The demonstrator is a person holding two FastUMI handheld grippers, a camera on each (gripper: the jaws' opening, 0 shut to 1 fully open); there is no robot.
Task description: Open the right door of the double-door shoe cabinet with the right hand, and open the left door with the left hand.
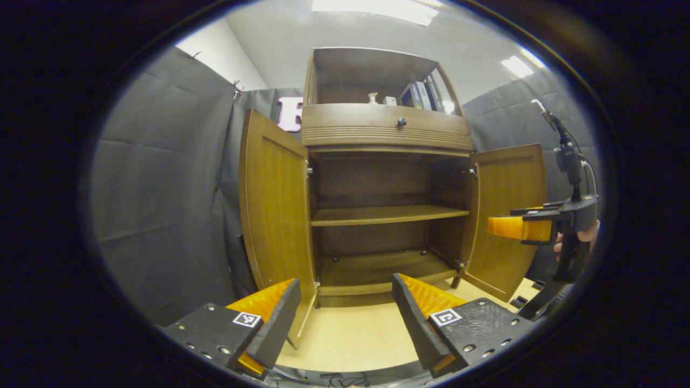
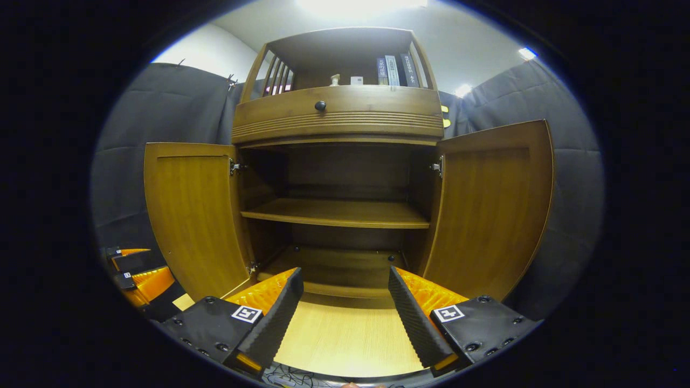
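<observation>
The wooden shoe cabinet (image 1: 385, 134) stands in front of me with both doors swung wide. In the left gripper view the left door (image 1: 275, 205) is edge-on to my left and the right door (image 1: 509, 215) is angled outward. My left gripper (image 1: 346, 280) is open and holds nothing, a short way back from the cabinet's base. The right gripper (image 1: 512, 226), held by a hand (image 1: 585, 237), hovers beside the right door. In the right gripper view the left door (image 2: 194, 215) and right door (image 2: 493, 210) flank the open inside; my right gripper (image 2: 345, 271) is open and empty.
Inside are a middle shelf (image 2: 337, 213) and a bare bottom board (image 2: 334, 267). Above sit a drawer with a dark knob (image 2: 320, 105) and an open shelf with books (image 2: 393, 70). Pale wooden floor (image 2: 345, 334) lies before the cabinet. The left gripper (image 2: 137, 275) is low at far left.
</observation>
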